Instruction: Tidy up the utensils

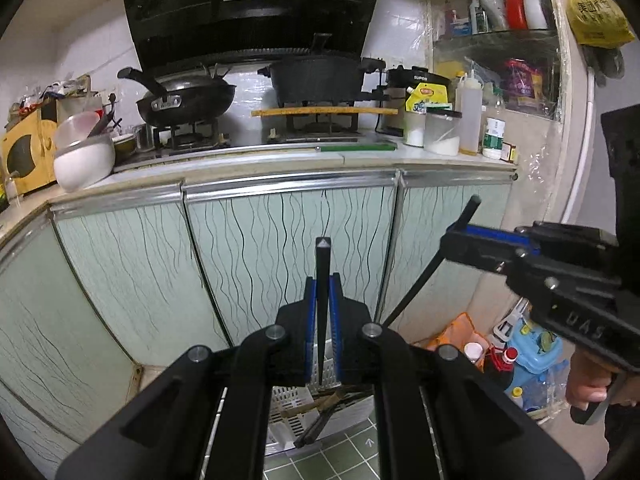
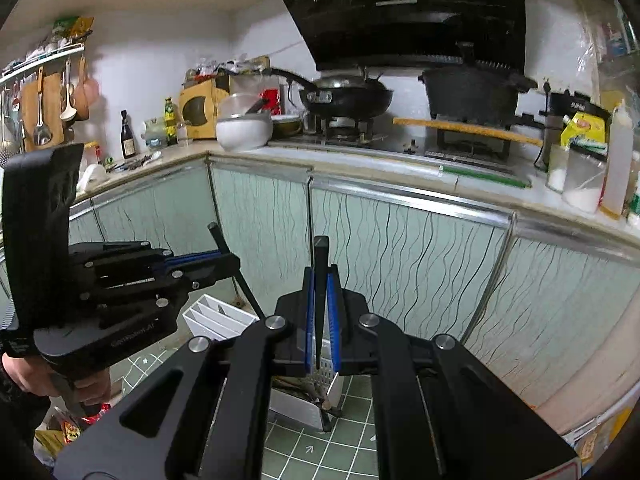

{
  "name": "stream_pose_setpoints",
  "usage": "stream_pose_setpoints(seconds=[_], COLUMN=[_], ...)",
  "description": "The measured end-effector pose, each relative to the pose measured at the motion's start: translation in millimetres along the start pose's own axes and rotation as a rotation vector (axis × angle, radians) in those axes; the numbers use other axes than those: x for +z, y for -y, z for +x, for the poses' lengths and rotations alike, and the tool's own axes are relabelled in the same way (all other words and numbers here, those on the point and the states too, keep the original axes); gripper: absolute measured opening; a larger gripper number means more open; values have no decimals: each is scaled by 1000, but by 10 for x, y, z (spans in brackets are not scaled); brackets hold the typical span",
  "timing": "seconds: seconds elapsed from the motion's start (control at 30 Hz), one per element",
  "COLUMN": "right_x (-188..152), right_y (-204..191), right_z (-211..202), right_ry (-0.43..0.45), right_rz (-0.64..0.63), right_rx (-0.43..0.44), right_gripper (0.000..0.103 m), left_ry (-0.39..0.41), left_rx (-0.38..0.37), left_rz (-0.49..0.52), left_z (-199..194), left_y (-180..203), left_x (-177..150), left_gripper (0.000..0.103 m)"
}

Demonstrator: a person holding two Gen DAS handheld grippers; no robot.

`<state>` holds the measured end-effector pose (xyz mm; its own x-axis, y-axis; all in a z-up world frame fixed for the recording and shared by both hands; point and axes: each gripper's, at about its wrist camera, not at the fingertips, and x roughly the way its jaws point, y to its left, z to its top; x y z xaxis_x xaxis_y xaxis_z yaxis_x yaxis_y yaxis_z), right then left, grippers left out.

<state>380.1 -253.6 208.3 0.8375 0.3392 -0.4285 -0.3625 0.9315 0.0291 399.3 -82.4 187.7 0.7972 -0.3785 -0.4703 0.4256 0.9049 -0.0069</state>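
Left wrist view: left tongs [image 1: 322, 300] clamped on 1 black chopstick [image 1: 322, 280], upright, above a white slotted basket [image 1: 298, 404] on the green tile floor [image 1: 352, 452]. Right tongs [image 1: 450, 236] grip a 2nd chopstick [image 1: 466, 216], tilted.

Right wrist view: right tongs [image 2: 321, 300] closed on its chopstick [image 2: 321, 276] over the basket [image 2: 296, 406]; white divider tray [image 2: 218, 320] beside it, w/ left tongs [image 2: 230, 260] above.

White-tiled kitchen wall [image 1: 400, 20], pale green wavy-lined cabinet doors [image 1: 280, 248], green tiled floor [image 2: 352, 448], black range hood [image 1: 252, 4].

Both views low, facing cabinets [image 1: 248, 248]
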Motion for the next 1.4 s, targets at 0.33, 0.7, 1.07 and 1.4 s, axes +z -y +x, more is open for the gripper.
stream_pose_setpoints(seconds=[0.33, 0.7, 1.07, 1.4], right_x=[-281, -337, -462, -578], right_y=[7, 245, 271, 134], right_z=[408, 373, 175, -248], right_ry=[-60, -94, -105, -82], right_rz=[11, 80, 72, 51], right_rx=[7, -9, -64, -90], right_gripper=[6, 95, 95, 95], left_ry=[-40, -8, -30, -22], left_rx=[-2, 128, 153, 169], left_rz=[-16, -46, -58, -75], left_z=[287, 103, -112, -535], left_y=[-66, -293, -387, -336], left_x=[-202, -234, -395, -622], left_gripper=[8, 99, 99, 99])
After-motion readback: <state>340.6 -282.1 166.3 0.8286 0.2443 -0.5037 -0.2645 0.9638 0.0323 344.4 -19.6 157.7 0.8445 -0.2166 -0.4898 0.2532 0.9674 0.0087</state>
